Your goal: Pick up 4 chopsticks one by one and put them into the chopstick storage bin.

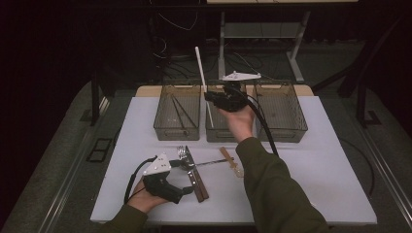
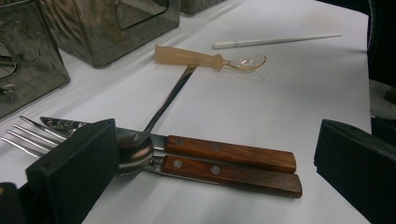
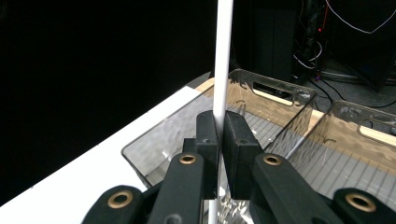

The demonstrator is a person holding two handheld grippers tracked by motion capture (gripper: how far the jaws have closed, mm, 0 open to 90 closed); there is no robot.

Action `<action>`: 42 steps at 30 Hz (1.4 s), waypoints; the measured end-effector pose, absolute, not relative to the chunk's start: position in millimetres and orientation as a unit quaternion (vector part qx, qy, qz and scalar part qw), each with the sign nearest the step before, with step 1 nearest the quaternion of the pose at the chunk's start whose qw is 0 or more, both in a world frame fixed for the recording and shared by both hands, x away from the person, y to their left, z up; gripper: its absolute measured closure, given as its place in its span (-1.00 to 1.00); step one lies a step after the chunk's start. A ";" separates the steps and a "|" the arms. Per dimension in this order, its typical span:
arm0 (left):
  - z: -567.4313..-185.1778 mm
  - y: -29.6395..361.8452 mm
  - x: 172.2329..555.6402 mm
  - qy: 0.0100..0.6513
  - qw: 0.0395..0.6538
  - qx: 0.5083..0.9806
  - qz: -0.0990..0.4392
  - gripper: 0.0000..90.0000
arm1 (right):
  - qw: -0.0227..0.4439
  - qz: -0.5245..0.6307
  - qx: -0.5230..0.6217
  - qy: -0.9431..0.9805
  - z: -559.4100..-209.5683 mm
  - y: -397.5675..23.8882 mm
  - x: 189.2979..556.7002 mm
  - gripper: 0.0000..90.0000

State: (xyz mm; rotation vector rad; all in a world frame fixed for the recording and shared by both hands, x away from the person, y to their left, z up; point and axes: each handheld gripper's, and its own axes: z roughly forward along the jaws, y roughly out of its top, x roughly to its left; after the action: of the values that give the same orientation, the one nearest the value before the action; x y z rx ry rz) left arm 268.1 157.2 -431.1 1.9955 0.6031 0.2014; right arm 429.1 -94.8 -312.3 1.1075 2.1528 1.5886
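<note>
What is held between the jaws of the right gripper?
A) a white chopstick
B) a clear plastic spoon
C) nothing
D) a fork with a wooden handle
A: the right gripper has its jaws clamped on an upright white chopstick, above the mesh baskets.

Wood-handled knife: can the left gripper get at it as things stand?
Probably yes. The left gripper rests open beside the knife, nothing above it; a steel spoon and fork lie tight against it, so a clean single grab looks tricky.

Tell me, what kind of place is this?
Probably a lab bench for recording cutlery sorting: a white table with three clear bins, loose cutlery, and cables behind in the dark.
</note>
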 end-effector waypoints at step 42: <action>-428.9 159.5 269.1 0.248 0.512 0.819 0.080 -1.00 | 0.131 0.424 0.400 0.802 -380.2 -2.7 472.0 0.90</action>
State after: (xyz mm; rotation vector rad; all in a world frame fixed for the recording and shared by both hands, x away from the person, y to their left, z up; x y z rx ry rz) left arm 269.1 159.5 -428.9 1.9697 0.5971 0.1927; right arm 472.0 -2.7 -380.2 1.1622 2.3279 1.2324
